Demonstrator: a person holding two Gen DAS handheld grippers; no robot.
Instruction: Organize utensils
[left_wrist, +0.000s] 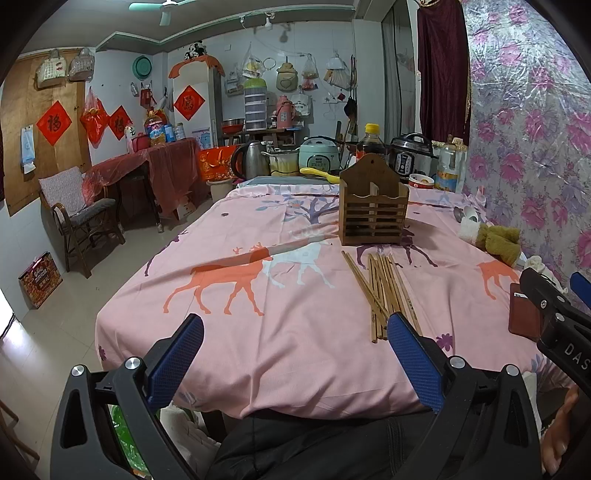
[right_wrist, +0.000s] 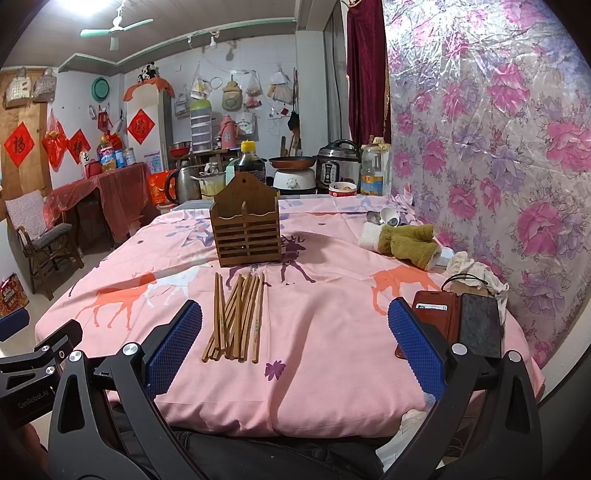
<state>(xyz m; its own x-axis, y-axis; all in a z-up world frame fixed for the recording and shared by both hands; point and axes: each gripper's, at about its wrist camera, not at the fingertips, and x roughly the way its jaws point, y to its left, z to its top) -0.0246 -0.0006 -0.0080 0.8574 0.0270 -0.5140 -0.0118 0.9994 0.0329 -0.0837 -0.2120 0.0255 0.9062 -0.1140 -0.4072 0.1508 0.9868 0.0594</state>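
Several wooden chopsticks (left_wrist: 384, 291) (right_wrist: 236, 317) lie loose in a heap on the pink deer-print cloth (left_wrist: 258, 314) (right_wrist: 325, 325). Just beyond them stands a slatted wooden utensil holder (left_wrist: 373, 206) (right_wrist: 245, 229), upright. My left gripper (left_wrist: 295, 358) is open near the table's front edge, its right finger close to the near ends of the chopsticks, nothing between its pads. My right gripper (right_wrist: 295, 347) is open too, hovering over the front edge just right of the chopsticks. In the left wrist view the right gripper shows at the right edge.
A red phone wallet (right_wrist: 436, 317) and a dark phone (right_wrist: 480, 325) lie by my right finger. Olive and white cloths (right_wrist: 402, 240) and spoons (right_wrist: 380, 218) sit near the flowered wall. Cookers, a kettle and bottles crowd the far end. A chair (left_wrist: 77, 210) stands left.
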